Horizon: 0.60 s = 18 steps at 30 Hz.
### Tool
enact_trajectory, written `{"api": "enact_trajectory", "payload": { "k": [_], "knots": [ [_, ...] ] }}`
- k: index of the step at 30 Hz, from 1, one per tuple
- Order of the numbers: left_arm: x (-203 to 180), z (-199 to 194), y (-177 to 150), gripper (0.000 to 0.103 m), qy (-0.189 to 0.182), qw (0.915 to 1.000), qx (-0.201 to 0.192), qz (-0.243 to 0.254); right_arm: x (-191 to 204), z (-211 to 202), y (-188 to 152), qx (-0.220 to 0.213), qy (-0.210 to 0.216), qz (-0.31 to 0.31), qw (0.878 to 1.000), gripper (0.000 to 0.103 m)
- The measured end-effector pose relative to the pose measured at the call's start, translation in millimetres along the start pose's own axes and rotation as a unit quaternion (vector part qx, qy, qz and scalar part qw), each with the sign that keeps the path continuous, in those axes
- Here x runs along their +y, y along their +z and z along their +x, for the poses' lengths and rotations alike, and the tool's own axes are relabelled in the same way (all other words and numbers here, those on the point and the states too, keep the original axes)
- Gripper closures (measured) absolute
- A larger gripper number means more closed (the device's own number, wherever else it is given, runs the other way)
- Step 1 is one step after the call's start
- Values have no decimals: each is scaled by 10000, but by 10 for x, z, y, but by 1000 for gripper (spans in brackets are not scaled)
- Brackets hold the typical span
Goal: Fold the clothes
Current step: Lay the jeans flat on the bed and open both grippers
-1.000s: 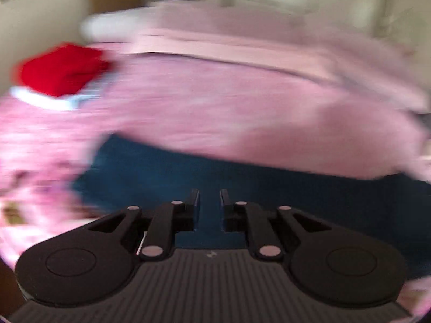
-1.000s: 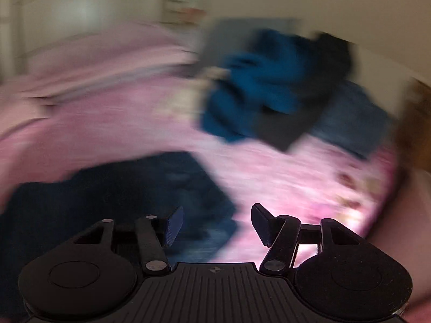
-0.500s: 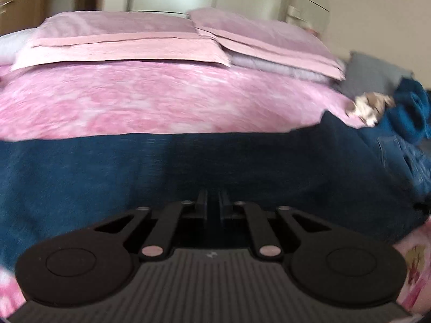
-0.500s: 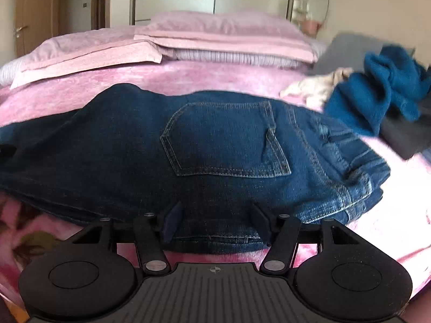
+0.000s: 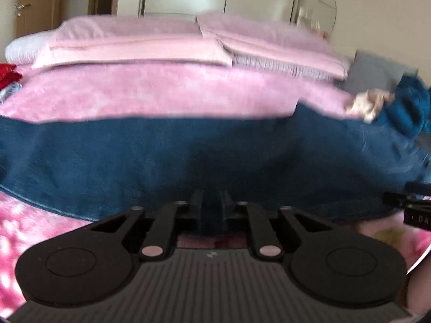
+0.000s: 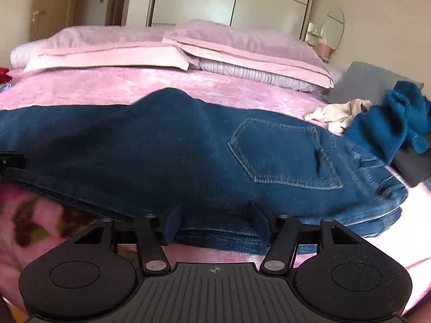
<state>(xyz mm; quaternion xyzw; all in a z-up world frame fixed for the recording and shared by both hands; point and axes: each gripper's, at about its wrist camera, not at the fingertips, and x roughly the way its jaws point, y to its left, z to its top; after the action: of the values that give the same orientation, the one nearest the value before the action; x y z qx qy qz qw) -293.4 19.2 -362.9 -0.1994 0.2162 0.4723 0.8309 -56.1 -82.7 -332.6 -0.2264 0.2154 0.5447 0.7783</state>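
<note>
Dark blue jeans (image 5: 188, 156) lie folded lengthwise across the pink bed cover (image 5: 161, 94), back pocket (image 6: 282, 153) up. My left gripper (image 5: 212, 202) sits at the near edge of the leg part. Its jaws stand a narrow gap apart with denim pinched between them, and they are opening slightly. Over at the seat end my right gripper (image 6: 215, 223) is open wide. The jeans' (image 6: 161, 148) near edge lies between its fingers without being pressed. Each gripper shows at the other view's edge: the right gripper (image 5: 414, 204) and the left gripper (image 6: 10, 161).
Two pink pillows (image 6: 188, 43) lie at the head of the bed. A teal sweater (image 6: 390, 123), a cream cloth (image 6: 339, 113) and a grey cushion (image 6: 371, 80) sit at the right. A red garment (image 5: 6, 72) is at the far left. Wardrobe doors (image 6: 229, 0) stand behind.
Both grippers have swung round and sunk to the jeans' near edge. The right gripper slid left along it, leaving the pocket further right. The left jaws' gap has widened a little.
</note>
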Motion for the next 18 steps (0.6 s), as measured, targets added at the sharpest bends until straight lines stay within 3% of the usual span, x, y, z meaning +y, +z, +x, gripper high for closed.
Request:
{"api": "enact_trajectory", "payload": {
  "k": [2, 3, 5, 9, 13, 18],
  "knots": [
    [-39, -135, 0, 88, -46, 9997, -206, 82, 24, -77, -21, -151, 127, 97, 9998, 43],
    [-51, -85, -61, 88, 111, 9997, -33, 201, 44, -106, -41, -218, 179, 124, 9995, 43],
    [17, 16, -165, 87, 109, 9999, 99, 49, 124, 45, -80, 131, 147, -42, 9998, 41],
    [29, -307, -93, 85, 237, 9996, -48, -158, 192, -43, 0, 237, 57, -65, 9997, 41],
    [29, -569, -129, 81, 562, 9979, 188, -276, 220, -405, -53, 273, 384, 644, 9968, 41],
    [12, -849, -228, 77, 977, 9930, 594, -305, 397, -726, -139, 548, 601, 719, 9941, 41]
  ]
}}
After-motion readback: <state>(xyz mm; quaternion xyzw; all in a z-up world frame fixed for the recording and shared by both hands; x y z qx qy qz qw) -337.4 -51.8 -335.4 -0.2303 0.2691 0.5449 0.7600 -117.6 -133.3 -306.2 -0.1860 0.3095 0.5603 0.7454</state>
